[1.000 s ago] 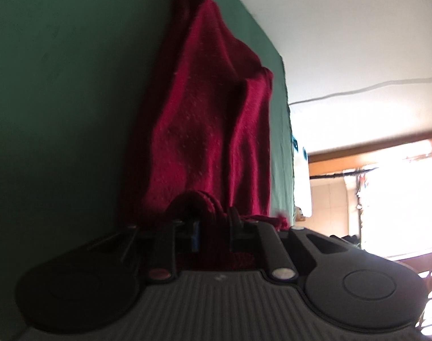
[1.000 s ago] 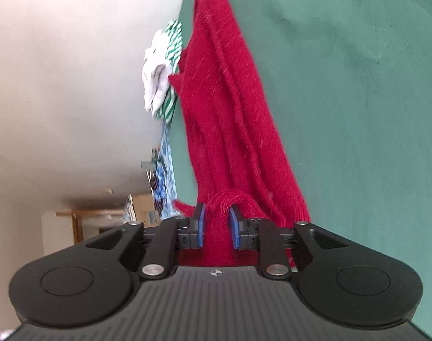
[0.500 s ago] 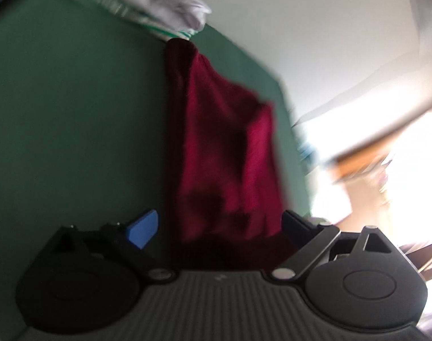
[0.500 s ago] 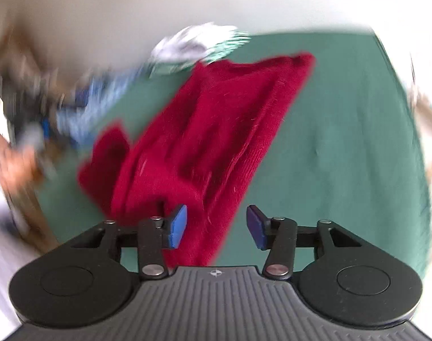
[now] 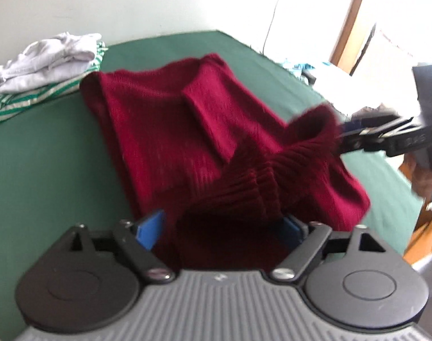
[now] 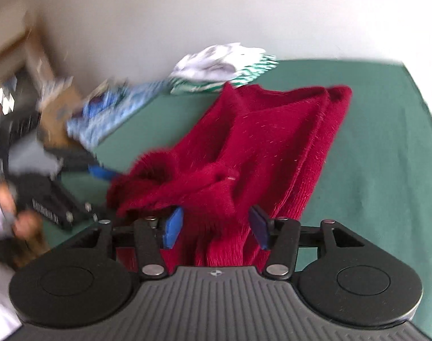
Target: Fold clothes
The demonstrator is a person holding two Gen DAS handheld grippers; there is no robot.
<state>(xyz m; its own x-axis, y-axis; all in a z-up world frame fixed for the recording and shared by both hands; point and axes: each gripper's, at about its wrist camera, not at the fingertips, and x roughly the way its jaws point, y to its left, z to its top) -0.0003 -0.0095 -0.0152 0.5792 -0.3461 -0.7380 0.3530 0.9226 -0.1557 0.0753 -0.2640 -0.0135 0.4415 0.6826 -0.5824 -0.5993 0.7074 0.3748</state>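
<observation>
One green-covered surface (image 5: pixel 45 153) fills most of both views, running from the lower left of the left wrist view to its right edge, and across the whole right half of the right wrist view (image 6: pixel 386 156). On it lies a dark red knitted sweater (image 5: pixel 164 130), partly folded, stretching from the upper middle of the frame down to the tongs; in the right wrist view the sweater (image 6: pixel 272 142) runs the same way, from upper right of centre to the bottom middle. A stack of folded clothes (image 5: pixel 45 65), pale grey on top of green-and-white stripes, sits in the upper left, just beside the sweater's far corner; in the right wrist view it (image 6: pixel 224 65) sits at the upper middle. Blue-and-white patterned cloth (image 6: pixel 110 116) lies left of it, blurred.

The left tongs (image 5: pixel 224 227) stand wide, their jaws closing slightly, with the ribbed hem of the sweater bunched between the blue pads but not pinched. The right tongs (image 6: pixel 216 224) are about half open and opening, the sweater's knit lying loose between the pads. Each tongs also shows at the other view's edge, blurred.
</observation>
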